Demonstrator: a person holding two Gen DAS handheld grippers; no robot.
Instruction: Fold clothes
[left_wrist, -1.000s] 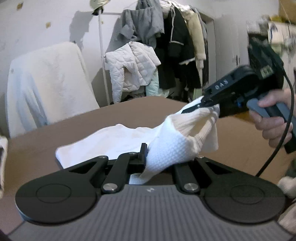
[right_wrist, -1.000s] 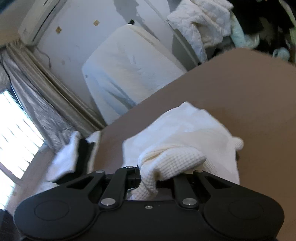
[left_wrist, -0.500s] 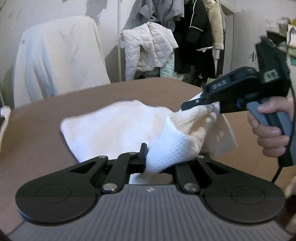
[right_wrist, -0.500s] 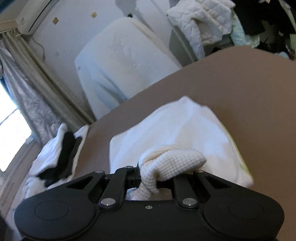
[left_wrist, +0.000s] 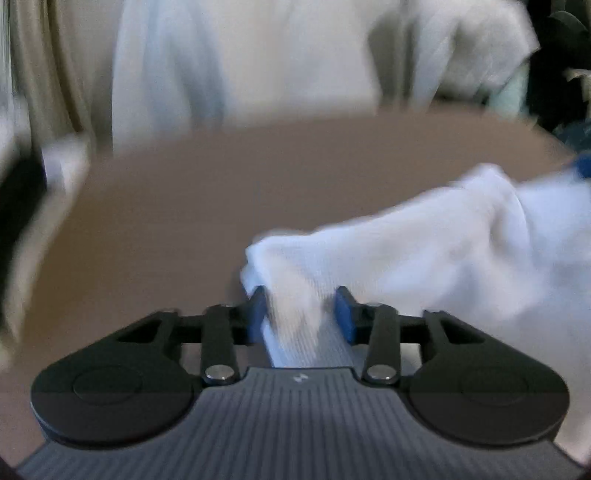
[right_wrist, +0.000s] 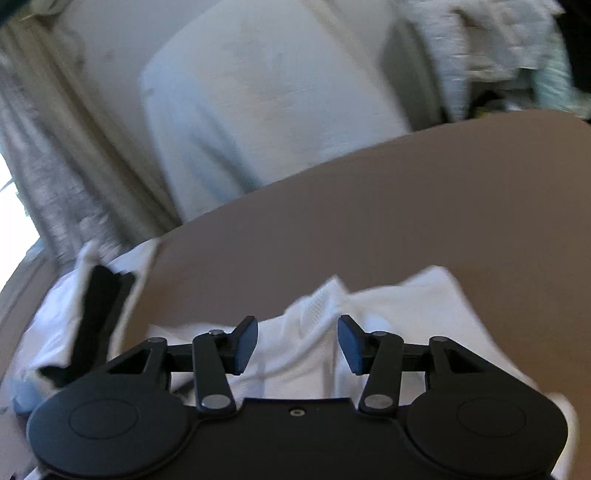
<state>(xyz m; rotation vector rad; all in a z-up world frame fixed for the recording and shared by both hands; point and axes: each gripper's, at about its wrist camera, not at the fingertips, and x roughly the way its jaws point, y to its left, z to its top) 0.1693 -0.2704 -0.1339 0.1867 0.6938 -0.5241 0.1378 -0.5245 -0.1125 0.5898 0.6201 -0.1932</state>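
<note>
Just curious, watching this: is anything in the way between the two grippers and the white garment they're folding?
Nothing visible. The white garment lies between the open fingers of the right gripper and the left gripper.

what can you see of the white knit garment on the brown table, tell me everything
The white knit garment is soft, waffle-textured cloth, bunched and creased rather than flat, resting on the brown table. In the left wrist view a strip of it runs between the blue pads of the left gripper, whose jaws stand apart. In the right wrist view it lies under the right gripper, open, with a fold peaking between its fingers. Motion blur hides finer detail.
</note>
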